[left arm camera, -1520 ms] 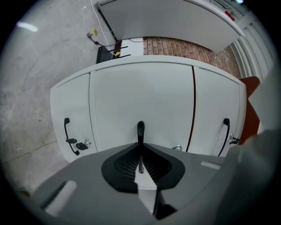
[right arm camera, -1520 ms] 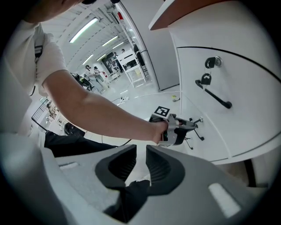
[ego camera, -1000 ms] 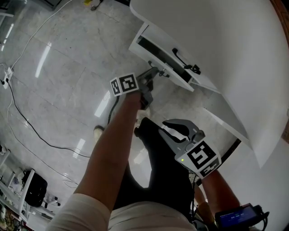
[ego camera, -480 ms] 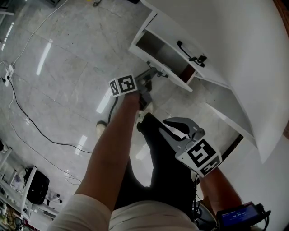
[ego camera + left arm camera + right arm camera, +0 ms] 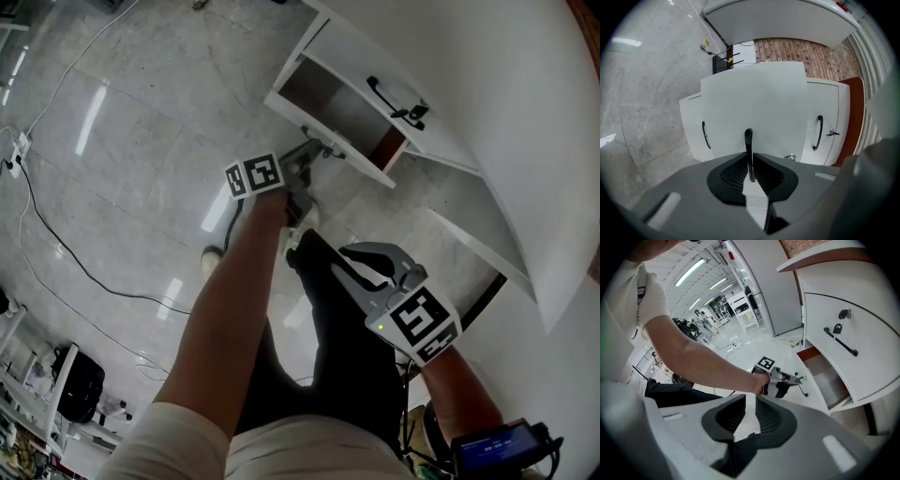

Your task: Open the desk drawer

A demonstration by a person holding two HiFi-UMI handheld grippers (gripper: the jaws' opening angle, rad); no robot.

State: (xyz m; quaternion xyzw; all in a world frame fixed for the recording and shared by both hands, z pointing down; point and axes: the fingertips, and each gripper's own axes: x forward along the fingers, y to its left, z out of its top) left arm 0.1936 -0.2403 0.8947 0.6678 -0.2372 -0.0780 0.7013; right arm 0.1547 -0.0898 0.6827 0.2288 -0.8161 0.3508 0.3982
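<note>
The drawer [image 5: 330, 101] stands pulled out from the white desk [image 5: 487, 112], its inside showing above the grey floor [image 5: 141, 141]. The left gripper [image 5: 751, 171] has its jaws clamped on the drawer's thin black handle [image 5: 748, 138]. The right gripper [image 5: 750, 414] hangs near the person's lap, jaws slightly apart and empty.

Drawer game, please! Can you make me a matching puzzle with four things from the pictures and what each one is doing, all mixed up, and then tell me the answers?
Things:
1. left gripper
2. right gripper
3. drawer
4. cable

States:
A. pulled open, inside showing
B. lying on the floor
C. shut on the black handle
D. jaws apart, holding nothing

Pairs: 1-C, 2-D, 3-A, 4-B
</note>
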